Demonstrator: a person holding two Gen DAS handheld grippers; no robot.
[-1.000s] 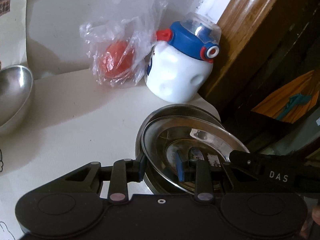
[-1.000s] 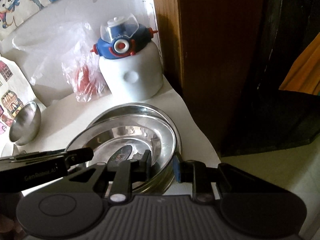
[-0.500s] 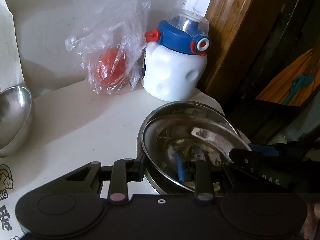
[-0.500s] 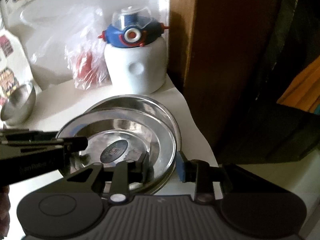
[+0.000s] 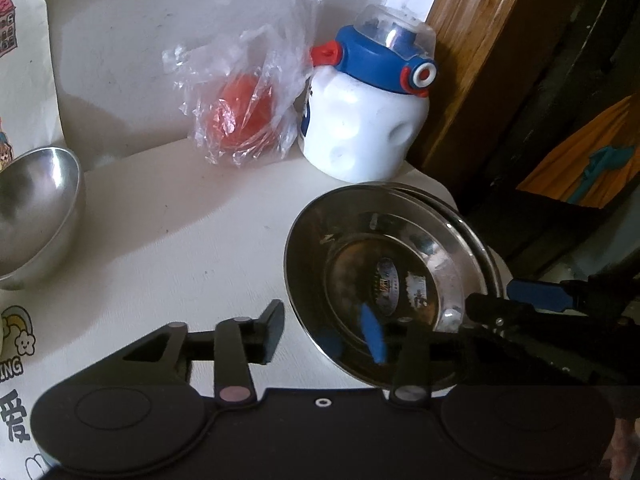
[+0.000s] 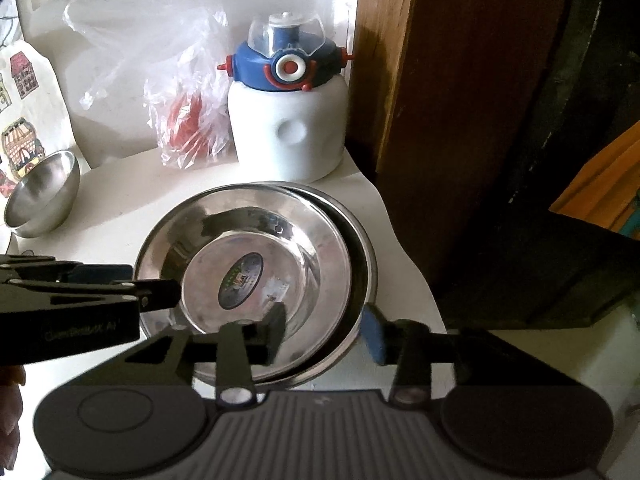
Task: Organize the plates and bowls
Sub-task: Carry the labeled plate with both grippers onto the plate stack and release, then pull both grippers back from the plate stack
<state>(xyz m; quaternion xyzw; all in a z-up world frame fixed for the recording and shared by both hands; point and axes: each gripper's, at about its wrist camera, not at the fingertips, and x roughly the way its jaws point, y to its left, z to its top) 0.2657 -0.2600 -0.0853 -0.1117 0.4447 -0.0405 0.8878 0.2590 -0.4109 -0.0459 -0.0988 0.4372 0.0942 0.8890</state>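
Steel fills the left wrist view: an upper plate (image 5: 384, 276) with a dark sticker at its centre lies tilted inside a lower plate (image 5: 478, 232), both near the right edge of the white tabletop (image 5: 180, 240). The left gripper (image 5: 326, 332) is spread wide, its fingers straddling the near rim of the upper plate without pressing on it — one finger outside over the tabletop, the blue-padded one over the dish. A steel bowl (image 5: 36, 212) sits well apart at far left. Behind stand a white bottle (image 5: 360, 128) with a blue cap and, just beside it, a clear plastic bag (image 5: 248, 92) holding something red.

From the right wrist view, the right gripper (image 6: 324, 332) is also spread, one finger inside the stack (image 6: 320, 240) and the blue pad outside its rim. The other gripper (image 6: 156, 292) reaches in from the left, its tip over the upper plate's rim. Bowl (image 6: 40, 196), bag (image 6: 188, 120) and bottle (image 6: 288, 120) line the back — a wooden post (image 6: 440, 100) stands at right.
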